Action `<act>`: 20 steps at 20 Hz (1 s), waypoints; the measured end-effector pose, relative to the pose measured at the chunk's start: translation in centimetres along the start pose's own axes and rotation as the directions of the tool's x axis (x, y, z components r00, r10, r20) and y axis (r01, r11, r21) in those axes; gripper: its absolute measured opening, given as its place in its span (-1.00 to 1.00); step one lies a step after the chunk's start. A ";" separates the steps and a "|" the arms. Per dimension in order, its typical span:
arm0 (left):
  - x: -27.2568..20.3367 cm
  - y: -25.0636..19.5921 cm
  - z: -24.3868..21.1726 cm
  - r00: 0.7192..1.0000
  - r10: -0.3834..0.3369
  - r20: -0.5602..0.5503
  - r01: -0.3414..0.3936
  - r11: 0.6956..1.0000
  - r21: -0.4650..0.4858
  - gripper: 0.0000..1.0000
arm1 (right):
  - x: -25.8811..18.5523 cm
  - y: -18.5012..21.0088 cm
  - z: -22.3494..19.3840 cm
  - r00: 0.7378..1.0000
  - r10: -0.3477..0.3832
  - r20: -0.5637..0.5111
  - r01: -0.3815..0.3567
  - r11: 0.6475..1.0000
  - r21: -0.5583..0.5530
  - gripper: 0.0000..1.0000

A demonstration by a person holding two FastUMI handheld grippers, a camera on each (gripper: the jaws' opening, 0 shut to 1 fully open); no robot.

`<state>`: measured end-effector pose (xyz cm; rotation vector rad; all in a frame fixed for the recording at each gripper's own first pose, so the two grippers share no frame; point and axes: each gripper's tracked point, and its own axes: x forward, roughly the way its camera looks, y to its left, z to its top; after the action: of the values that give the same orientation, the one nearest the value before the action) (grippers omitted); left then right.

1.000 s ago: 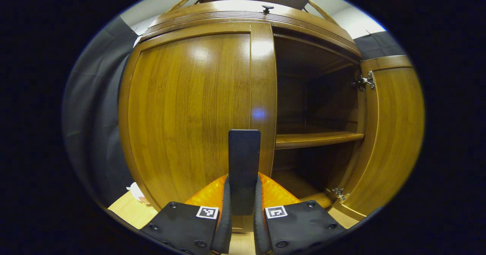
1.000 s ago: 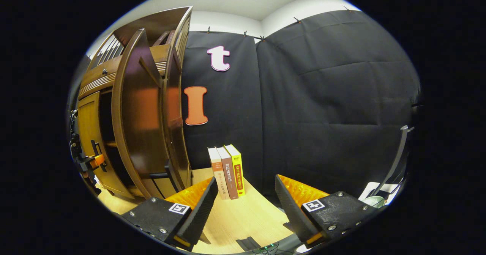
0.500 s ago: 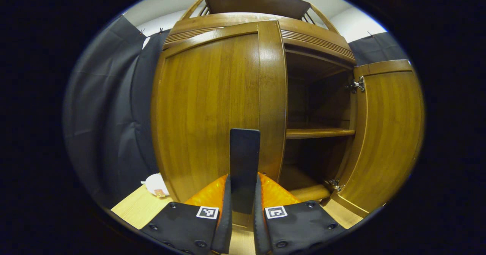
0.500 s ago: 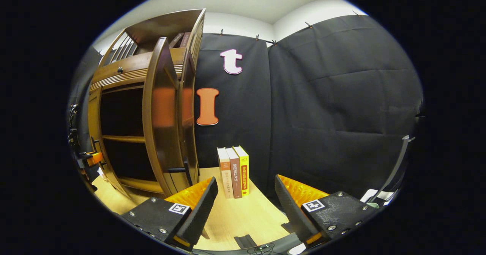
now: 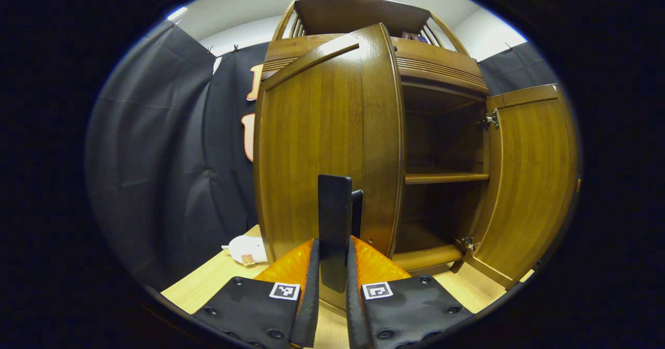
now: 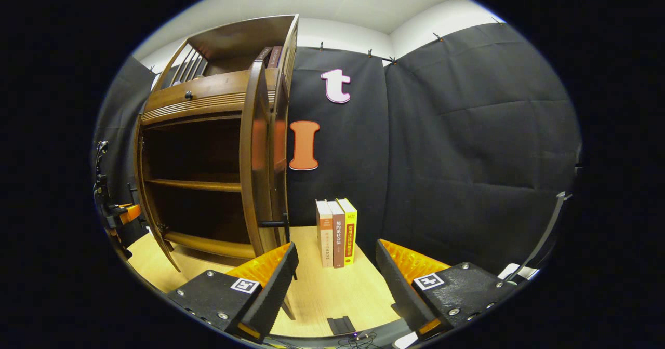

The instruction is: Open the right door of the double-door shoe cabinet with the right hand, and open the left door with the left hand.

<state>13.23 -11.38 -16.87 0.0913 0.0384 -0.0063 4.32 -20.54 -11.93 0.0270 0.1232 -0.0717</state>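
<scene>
The wooden shoe cabinet (image 5: 436,68) stands on a table with both doors swung out. My left gripper (image 5: 332,286) is shut on the dark upright handle (image 5: 334,219) of the left door (image 5: 317,146), which stands at an angle away from the cabinet front. The right door (image 5: 527,183) hangs wide open, baring a shelf (image 5: 444,177) and a dark inside. In the right gripper view the right door (image 6: 253,157) shows edge-on with its handle (image 6: 275,223) sticking out. My right gripper (image 6: 335,281) is open, holds nothing, and sits to the right of that door. The left gripper (image 6: 122,215) shows far left.
Three upright books (image 6: 336,232) stand on the light wooden table (image 6: 322,297) against the black cloth wall. A small white object (image 5: 244,249) lies on the table left of the cabinet. A thin grey stand (image 6: 550,224) rises at the far right.
The left door has swung farther out with my left gripper shut on its handle. The right gripper view has shifted, so the cabinet now sits more toward the middle.
</scene>
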 end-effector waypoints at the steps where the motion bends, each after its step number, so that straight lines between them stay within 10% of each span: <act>1: -0.4 0.5 0.1 1.000 0.006 0.001 -0.006 1.000 -0.009 -0.41 | -0.2 0.4 0.0 1.000 0.005 0.000 -0.005 1.000 0.000 0.85; 16: -5.5 9.5 0.2 0.997 0.066 -0.035 -0.066 0.998 0.000 -0.43 | -2.3 10.8 0.2 1.000 0.028 0.000 -0.028 0.998 0.056 0.96; 17: -4.1 11.1 -0.3 0.995 0.103 -0.018 -0.103 0.995 0.017 -0.75 | -2.5 11.6 0.6 1.000 0.026 0.008 -0.027 0.998 0.052 0.96; 20: -4.5 14.4 0.0 0.993 0.116 -0.020 -0.117 0.993 -0.009 -0.86 | -3.5 13.8 1.1 0.999 0.028 0.027 -0.029 0.999 0.043 0.84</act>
<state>8.88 2.94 -15.36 0.0830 0.0524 0.1114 1.95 -6.56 -10.13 0.0707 0.0951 -0.0464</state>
